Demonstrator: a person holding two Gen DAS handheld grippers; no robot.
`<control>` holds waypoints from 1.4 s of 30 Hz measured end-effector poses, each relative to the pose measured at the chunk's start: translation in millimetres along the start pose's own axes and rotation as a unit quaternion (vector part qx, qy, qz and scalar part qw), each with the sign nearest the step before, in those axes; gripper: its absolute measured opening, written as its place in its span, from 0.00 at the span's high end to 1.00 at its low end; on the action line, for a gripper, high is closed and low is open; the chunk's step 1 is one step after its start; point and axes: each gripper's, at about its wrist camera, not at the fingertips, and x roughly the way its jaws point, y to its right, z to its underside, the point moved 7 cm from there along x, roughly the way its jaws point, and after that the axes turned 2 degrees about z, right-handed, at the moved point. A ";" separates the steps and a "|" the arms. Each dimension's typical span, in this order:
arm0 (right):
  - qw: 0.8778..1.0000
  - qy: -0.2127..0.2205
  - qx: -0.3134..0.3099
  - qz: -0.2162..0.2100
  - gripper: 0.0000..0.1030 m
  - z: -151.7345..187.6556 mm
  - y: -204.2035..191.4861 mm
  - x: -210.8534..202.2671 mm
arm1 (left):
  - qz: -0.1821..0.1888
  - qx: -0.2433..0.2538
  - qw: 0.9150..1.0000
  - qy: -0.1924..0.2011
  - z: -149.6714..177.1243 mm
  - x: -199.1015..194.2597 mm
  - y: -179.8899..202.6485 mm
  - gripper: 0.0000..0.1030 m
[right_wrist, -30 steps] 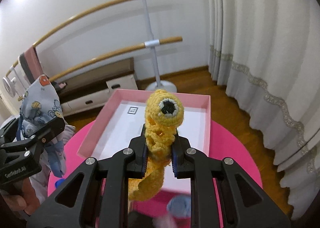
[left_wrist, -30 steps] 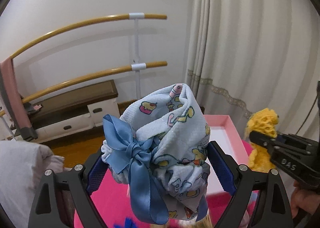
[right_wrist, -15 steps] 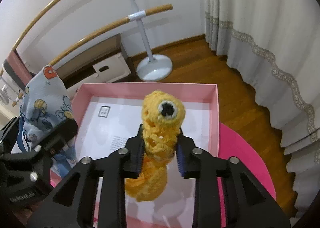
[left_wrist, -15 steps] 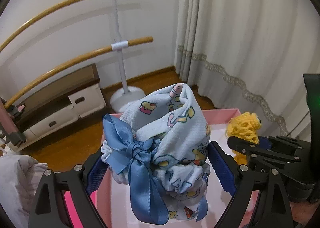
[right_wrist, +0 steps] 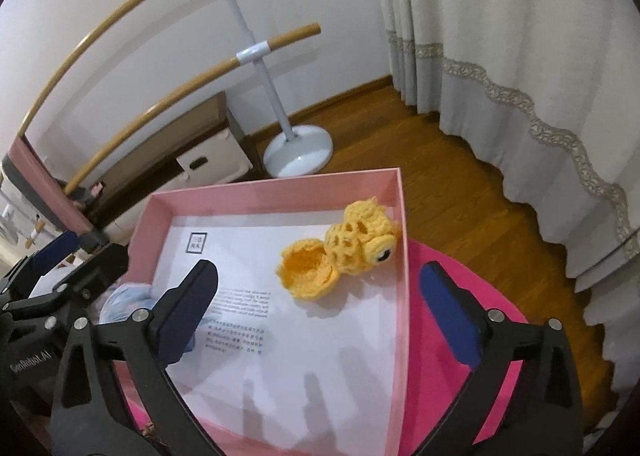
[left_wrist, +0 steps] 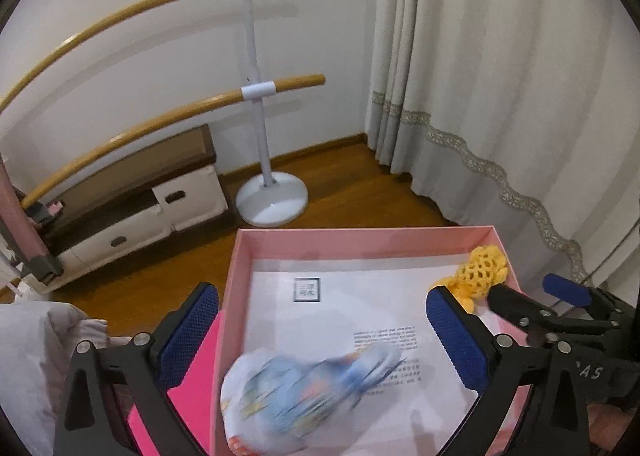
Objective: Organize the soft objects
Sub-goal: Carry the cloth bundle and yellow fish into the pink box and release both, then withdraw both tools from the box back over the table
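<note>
- The left gripper (left_wrist: 322, 340) stands with its blue-padded jaws spread wide and nothing between them; the jaws have just been opening, and the pale blue printed cloth bundle (left_wrist: 304, 396) lies blurred below them at the near left of the shallow pink cardboard box (left_wrist: 360, 234), apart from both pads.
- The right gripper (right_wrist: 318, 310) is likewise wide apart and empty; its jaws have just been opening, and no thing sits between them.
- Farther in, the yellow crocheted toy with one black-and-white eye (right_wrist: 340, 252) lies on its side on the box's white printed paper lining (right_wrist: 304, 336), close to the far right corner and near the right wall.
- The box rests on a bright pink round table (right_wrist: 448, 296); beyond it are a wooden floor (right_wrist: 448, 175), a white stand with curved wooden bars (right_wrist: 280, 103) and a cream curtain (right_wrist: 520, 35).
- The step in hand appears to be the release: both soft things now sit inside the box.
- The next move likely calls for lifting both grippers clear of the box walls and seeking any soft thing left outside; whether any remains cannot be told here.
</note>
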 end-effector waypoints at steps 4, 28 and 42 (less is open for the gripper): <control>1.000 0.024 0.002 -0.002 0.00 3.1 -1.0 -30.1 | -0.022 0.001 0.999 0.034 15.1 -42.4 2.6 0.00; 0.982 0.181 -0.031 0.033 0.00 140.1 -28.0 -229.5 | -0.047 -0.042 0.982 0.177 239.0 -274.4 -22.4 0.00; 0.970 0.236 -0.055 0.039 0.00 219.6 -51.2 -297.3 | -0.067 -0.065 0.981 0.170 309.4 -334.9 -15.8 0.00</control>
